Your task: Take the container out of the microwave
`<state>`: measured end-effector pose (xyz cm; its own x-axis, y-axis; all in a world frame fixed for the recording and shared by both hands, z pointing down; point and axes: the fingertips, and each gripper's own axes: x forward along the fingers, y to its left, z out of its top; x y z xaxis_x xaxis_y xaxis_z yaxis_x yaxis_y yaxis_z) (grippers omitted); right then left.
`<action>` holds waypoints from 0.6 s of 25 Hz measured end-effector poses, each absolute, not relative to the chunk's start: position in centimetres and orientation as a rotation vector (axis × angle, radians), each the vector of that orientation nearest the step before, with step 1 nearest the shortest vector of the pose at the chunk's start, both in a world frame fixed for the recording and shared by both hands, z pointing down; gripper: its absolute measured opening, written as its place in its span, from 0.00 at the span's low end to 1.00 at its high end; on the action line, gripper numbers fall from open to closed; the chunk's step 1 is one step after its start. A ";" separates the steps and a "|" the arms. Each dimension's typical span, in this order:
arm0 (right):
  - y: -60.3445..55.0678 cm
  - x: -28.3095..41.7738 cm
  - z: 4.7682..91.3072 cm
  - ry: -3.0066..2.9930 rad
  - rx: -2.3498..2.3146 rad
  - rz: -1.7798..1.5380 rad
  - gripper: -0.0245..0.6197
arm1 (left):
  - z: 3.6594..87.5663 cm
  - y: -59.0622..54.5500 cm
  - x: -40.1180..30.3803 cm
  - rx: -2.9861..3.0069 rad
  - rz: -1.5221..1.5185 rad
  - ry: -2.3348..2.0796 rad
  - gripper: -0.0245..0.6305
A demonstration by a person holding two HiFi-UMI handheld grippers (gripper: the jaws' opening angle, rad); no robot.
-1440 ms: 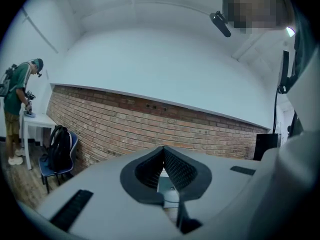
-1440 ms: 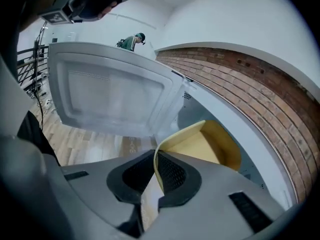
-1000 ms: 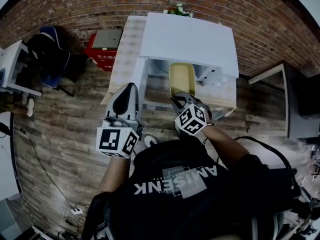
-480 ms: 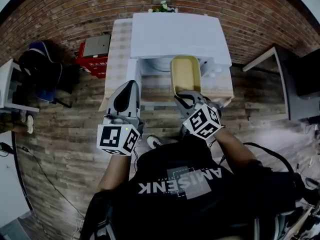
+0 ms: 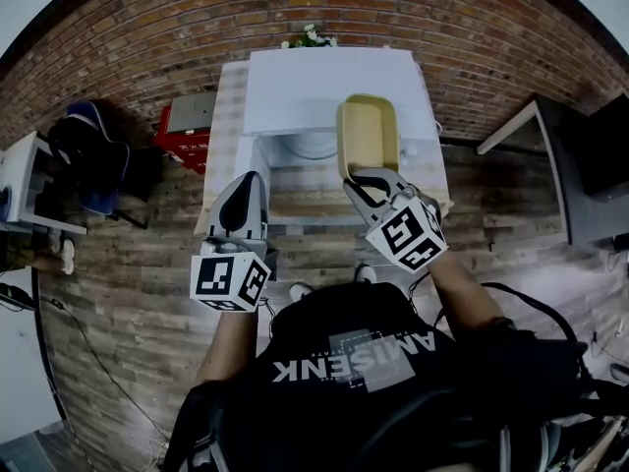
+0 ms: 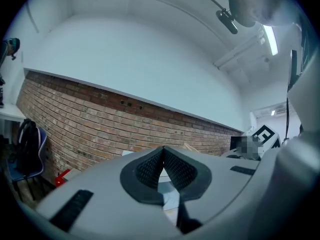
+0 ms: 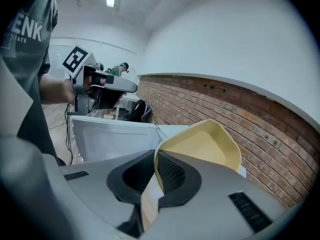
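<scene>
A shallow yellow container hangs in the air over the right part of the white microwave. My right gripper is shut on its near rim. In the right gripper view the pads pinch the container's thin edge at the right gripper, and the microwave's open white door lies below to the left. The microwave's cavity with its round turntable shows in the head view. My left gripper is shut on nothing at the front left of the microwave. In the left gripper view the left gripper's pads meet.
The microwave stands on a wooden table against a brick wall. A small plant sits behind it. A red box and a chair with a dark bag are to the left, and a low side table is to the right.
The right gripper has lifted the yellow container up and away, from the front of the microwave to above its top. The left gripper has shifted only slightly.
</scene>
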<state>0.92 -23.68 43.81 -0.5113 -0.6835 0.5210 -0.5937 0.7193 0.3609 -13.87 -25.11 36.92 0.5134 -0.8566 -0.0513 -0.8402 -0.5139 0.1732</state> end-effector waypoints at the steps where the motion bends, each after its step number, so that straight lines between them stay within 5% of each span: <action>1: -23.8 1.3 43.2 -2.285 0.976 -0.177 0.12 | 36.7 -25.1 -13.6 2.617 -0.197 -1.487 0.05; 15: -25.5 7.1 37.0 -2.440 1.171 -0.184 0.12 | 35.0 -24.7 -9.8 2.617 -0.161 -1.554 0.05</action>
<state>7.12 -25.51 36.96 -0.5538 -0.7694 0.3183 -0.7131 0.6356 0.2958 -9.77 -24.67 35.03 0.4756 -0.8786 -0.0431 -0.8687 -0.4769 0.1338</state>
